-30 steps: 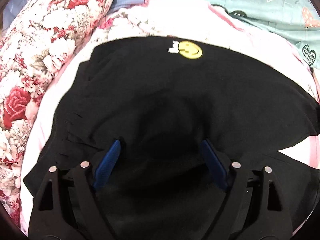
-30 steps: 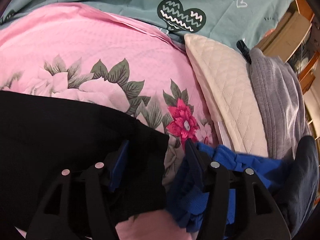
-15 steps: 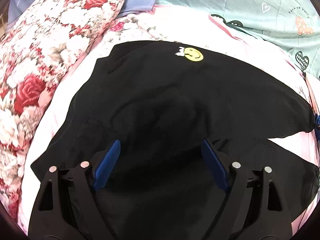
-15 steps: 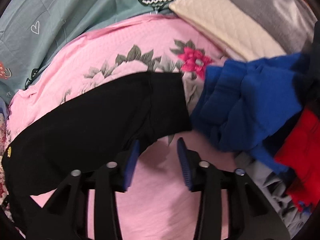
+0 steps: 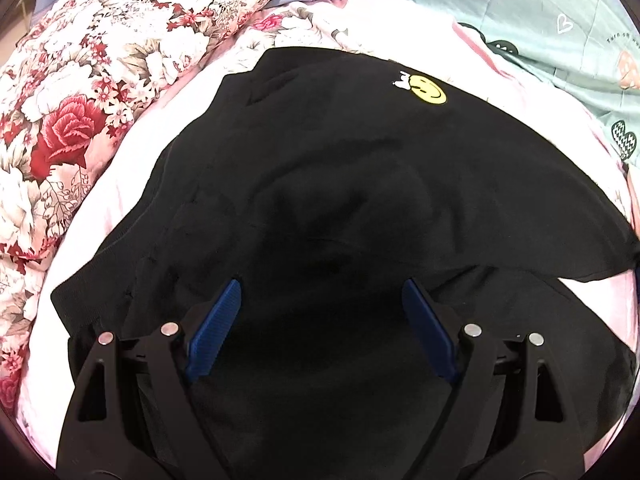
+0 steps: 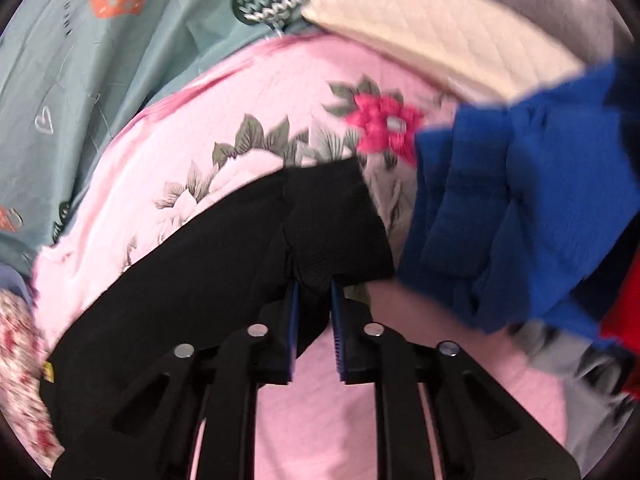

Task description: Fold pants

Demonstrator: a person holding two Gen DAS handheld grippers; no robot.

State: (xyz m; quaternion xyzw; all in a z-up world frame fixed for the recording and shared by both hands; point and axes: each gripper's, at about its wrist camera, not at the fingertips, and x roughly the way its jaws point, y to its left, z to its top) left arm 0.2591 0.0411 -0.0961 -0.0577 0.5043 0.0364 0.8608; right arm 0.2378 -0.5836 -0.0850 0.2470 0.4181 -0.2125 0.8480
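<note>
Here the one pair of black knit pants (image 5: 360, 184), a yellow smiley patch near the waist, lies spread on the pink floral bed sheet (image 6: 240, 128). In the right wrist view its long axis runs from the lower left of the frame up to a ribbed leg cuff (image 6: 340, 220) at centre. The right tool (image 6: 314, 296) sits at that cuff, its two blue pads nearly together and pinching the cuff's lower edge, so this hand is the nearer to that end. The left tool (image 5: 320, 300) hovers wide open over the middle of the pants, holding nothing. One crumpled blue garment (image 6: 520, 208) lies just beside the cuff.
</note>
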